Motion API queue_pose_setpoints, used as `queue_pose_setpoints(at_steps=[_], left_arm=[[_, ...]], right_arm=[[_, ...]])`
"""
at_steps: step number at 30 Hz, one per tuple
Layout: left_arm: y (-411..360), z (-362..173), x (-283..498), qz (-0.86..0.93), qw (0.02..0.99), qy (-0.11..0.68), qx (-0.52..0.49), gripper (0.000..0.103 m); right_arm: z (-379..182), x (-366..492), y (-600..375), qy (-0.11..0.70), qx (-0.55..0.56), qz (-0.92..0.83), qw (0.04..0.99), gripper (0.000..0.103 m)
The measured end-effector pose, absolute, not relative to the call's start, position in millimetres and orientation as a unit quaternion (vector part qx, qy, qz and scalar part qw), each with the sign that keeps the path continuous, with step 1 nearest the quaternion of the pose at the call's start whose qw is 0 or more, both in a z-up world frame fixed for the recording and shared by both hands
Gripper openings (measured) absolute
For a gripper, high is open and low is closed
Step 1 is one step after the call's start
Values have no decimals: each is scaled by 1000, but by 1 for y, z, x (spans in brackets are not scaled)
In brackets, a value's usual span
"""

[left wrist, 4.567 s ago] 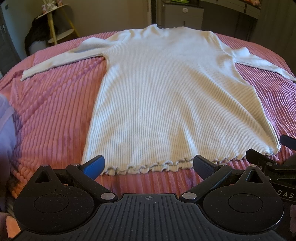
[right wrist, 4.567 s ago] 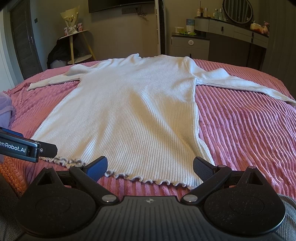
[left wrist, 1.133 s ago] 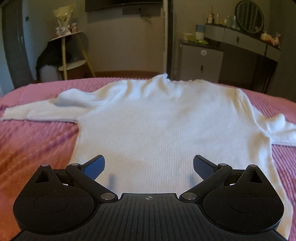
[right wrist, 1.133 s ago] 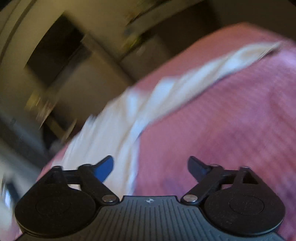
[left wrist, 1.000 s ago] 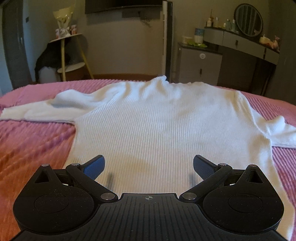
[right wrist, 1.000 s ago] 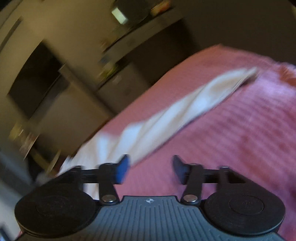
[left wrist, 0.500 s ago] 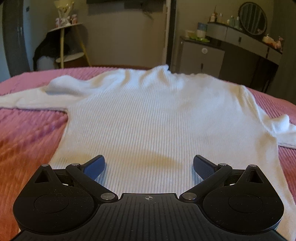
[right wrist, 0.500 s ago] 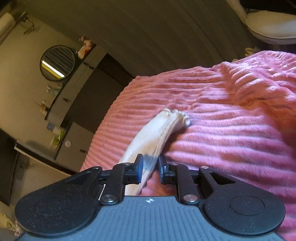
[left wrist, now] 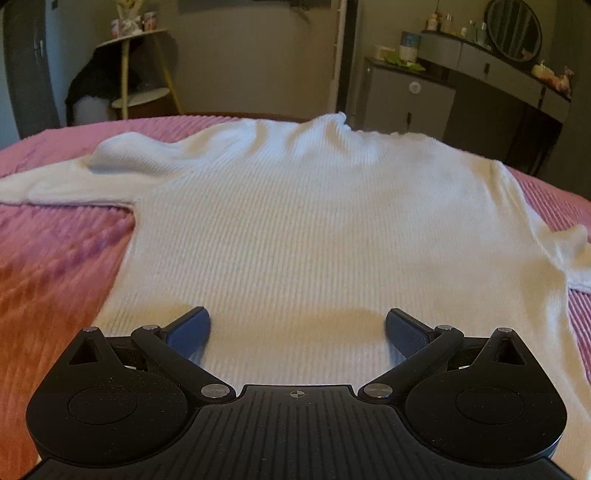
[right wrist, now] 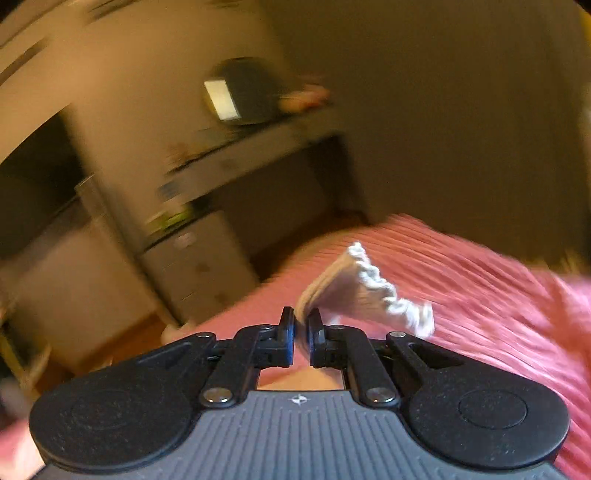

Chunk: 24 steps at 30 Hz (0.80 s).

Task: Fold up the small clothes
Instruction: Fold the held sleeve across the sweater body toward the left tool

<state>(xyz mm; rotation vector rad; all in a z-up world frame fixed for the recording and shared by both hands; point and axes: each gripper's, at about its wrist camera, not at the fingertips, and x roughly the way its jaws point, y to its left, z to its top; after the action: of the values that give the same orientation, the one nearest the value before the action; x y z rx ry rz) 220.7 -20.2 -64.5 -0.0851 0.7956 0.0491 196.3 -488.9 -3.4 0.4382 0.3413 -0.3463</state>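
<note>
Left tool [left wrist: 297,328]: jaws spread wide, nothing between them; both fingers low over the lower body of the sweater, w/ soft shadows on the knit just ahead of each tip. Contact w/ fabric: cannot tell.
Right tool [right wrist: 301,326]: jaws closed on the sleeve cuff [right wrist: 364,293]; white ribbed fabric pinched between the pads, frilled cuff edge fanning out up and to the right, lifted off the bedspread.
Sweater [left wrist: 321,221]: white ribbed knit, laid flat on the bed, neck at the far side. Left sleeve [left wrist: 55,182] stretched out flat toward the frame's left edge; right sleeve start bunched at the frame's right edge.
Bedspread [left wrist: 55,258]: pink, corded texture; carries the sweater. Also seen under the cuff in right wrist view [right wrist: 498,314].
Right wrist view quality: heavy motion blur; bkgd detail unreliable.
Surroundings, left wrist view: grey cabinet [left wrist: 408,101] beyond the bed's far edge; dresser w/ oval mirror [left wrist: 515,27] at far right; round shelf stand [left wrist: 136,66] at far left w/ dark item beside it.
</note>
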Motion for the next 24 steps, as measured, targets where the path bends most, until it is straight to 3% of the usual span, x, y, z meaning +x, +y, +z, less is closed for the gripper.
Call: queue_pose_setpoints(at_steps=[15, 24], left_arm=[[19, -47, 217, 66, 908, 408, -66, 103], [24, -52, 220, 64, 903, 418, -81, 103]], right_arm=[[-16, 253, -248, 256, 20, 25, 966, 7], [-43, 270, -178, 285, -37, 56, 956, 9]])
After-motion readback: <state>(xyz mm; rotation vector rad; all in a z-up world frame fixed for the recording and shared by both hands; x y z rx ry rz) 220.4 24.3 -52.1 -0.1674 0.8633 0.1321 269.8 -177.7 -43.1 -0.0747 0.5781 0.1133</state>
